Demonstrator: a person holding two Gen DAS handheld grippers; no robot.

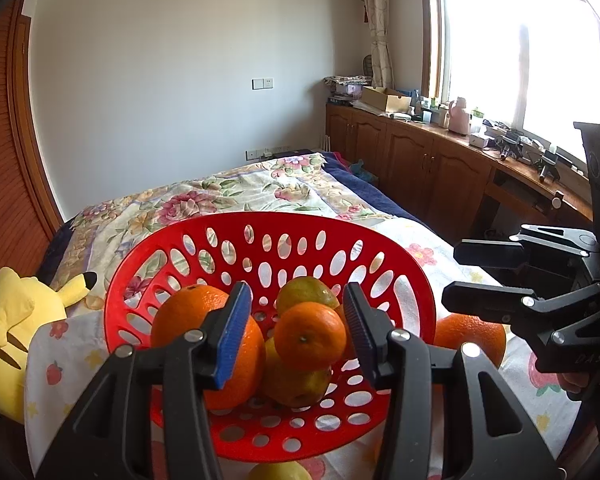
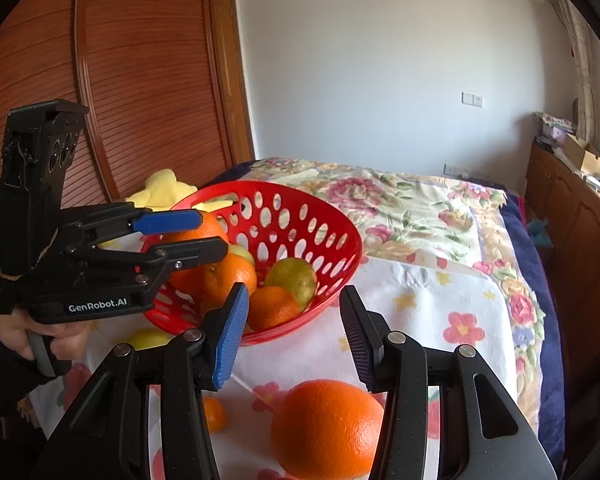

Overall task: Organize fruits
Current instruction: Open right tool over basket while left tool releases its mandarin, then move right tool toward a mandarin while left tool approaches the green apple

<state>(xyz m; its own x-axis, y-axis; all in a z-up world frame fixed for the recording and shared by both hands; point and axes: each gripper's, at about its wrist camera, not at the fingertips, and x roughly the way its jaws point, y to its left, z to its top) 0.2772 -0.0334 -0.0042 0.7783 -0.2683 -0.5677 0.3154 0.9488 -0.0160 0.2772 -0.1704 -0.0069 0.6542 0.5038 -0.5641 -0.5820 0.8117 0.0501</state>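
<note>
A red perforated basket (image 1: 380, 252) stands on a flowered cloth on the bed, holding a large orange (image 1: 184, 316), a mandarin (image 1: 310, 338) and greenish-yellow fruits (image 1: 306, 292). My left gripper (image 1: 296, 320) hovers over the basket, open, with the mandarin lying in line between its pads and resting on the other fruit. In the right wrist view the left gripper (image 2: 214, 234) reaches over the basket (image 2: 332, 220) rim. My right gripper (image 2: 294, 320) is open and empty above another large orange (image 2: 328, 428) on the cloth. A small mandarin (image 2: 214, 414) and a yellow fruit (image 2: 148, 338) lie beside the basket.
A yellow plush toy (image 1: 16, 320) lies left of the basket. The floral quilt (image 1: 220, 196) stretches behind. Wooden cabinets (image 1: 420, 160) with clutter run along the right under the window, and a slatted wooden wardrobe (image 2: 140, 80) stands at left.
</note>
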